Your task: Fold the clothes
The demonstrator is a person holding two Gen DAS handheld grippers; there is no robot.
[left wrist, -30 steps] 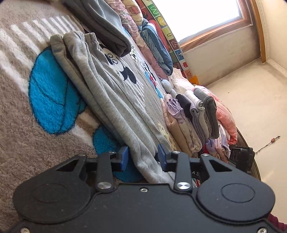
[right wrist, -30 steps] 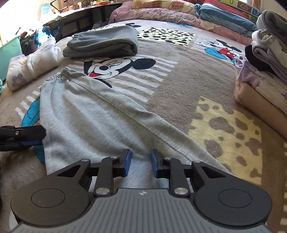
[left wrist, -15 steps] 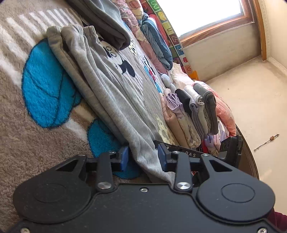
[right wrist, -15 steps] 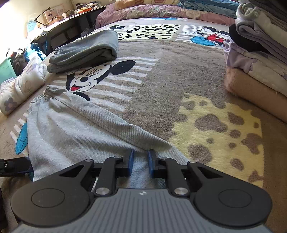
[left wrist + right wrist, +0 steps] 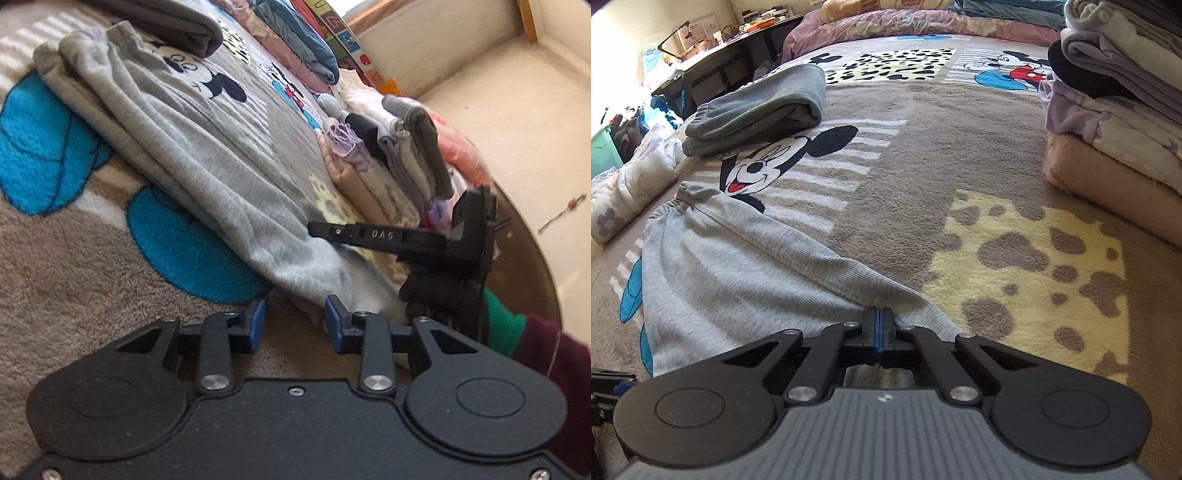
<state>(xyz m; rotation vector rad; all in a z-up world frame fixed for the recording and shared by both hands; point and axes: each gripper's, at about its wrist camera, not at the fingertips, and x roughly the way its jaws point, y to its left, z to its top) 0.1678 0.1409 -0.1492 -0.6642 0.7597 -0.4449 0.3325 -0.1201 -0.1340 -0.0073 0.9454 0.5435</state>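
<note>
Right tool (image 5: pixel 878 325): blue pads pressed together, pinching a fold at the near end of the light grey trousers (image 5: pixel 738 280). In the left wrist view its black arm is seen lying over that same end of the trousers, carried by a hand in a black glove (image 5: pixel 436 291) with a green cuff and a dark red sleeve.

Left tool (image 5: pixel 293 325): pads spread apart, nothing between them; held low over the blanket (image 5: pixel 74 280), just beside the near edge of the trousers, not touching them as far as can be told.

Light grey trousers: laid lengthwise on the bed, waistband at the far end, partly covering a cartoon mouse printed on the blanket.

Dark grey garment (image 5: pixel 757 107): folded, set beyond the waistband on the blanket.

Stack of folded clothes (image 5: pixel 1115 103): placed at the right side of the bed, a tan piece at the bottom, lilac, black and grey pieces above.

Bedding (image 5: pixel 905 26): pink and blue, bunched along the far end of the bed.

Desk (image 5: pixel 713 59): dark, cluttered, seen at the upper left past the bed.
</note>
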